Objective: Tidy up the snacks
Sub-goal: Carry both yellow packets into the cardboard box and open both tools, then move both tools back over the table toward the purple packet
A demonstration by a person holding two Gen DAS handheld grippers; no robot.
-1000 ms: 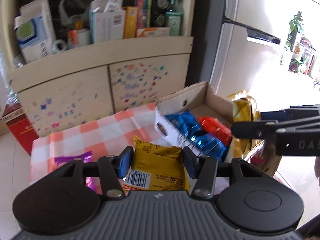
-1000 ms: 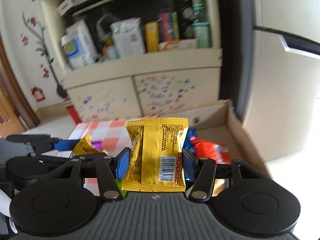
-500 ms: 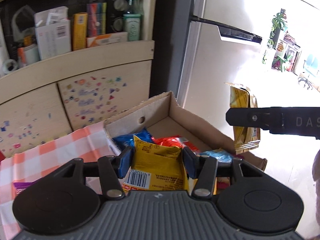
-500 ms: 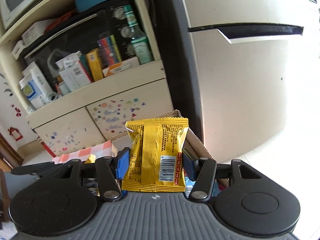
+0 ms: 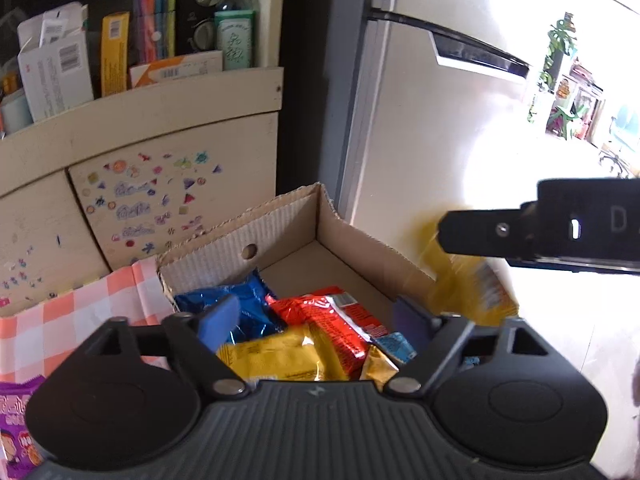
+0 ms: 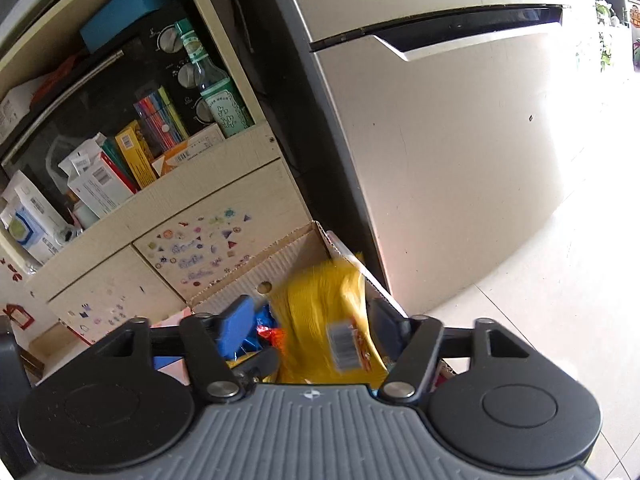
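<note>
A cardboard box (image 5: pixel 360 240) sits on a checked cloth and holds blue (image 5: pixel 244 304), red (image 5: pixel 328 320) and yellow (image 5: pixel 276 356) snack packets. My left gripper (image 5: pixel 316 320) is open above the box, its yellow packet lying loose in the box below. My right gripper (image 6: pixel 312 320) is open too. A blurred yellow packet (image 6: pixel 324 320) is between its spread fingers, dropping over the box (image 6: pixel 288 252). From the left wrist view that packet (image 5: pixel 468 284) shows blurred under the right gripper's finger (image 5: pixel 500 232), at the box's right wall.
A purple snack packet (image 5: pixel 16 420) lies on the orange checked cloth (image 5: pixel 80 312) at the left. Behind stands a stickered cabinet (image 5: pixel 152 200) with a cluttered shelf. A fridge (image 6: pixel 460 140) stands right of the box, with pale floor beyond.
Both grippers have opened over the box. The left one's yellow packet has dropped into the box; the right one's yellow packet has slipped free and is falling, blurred.
</note>
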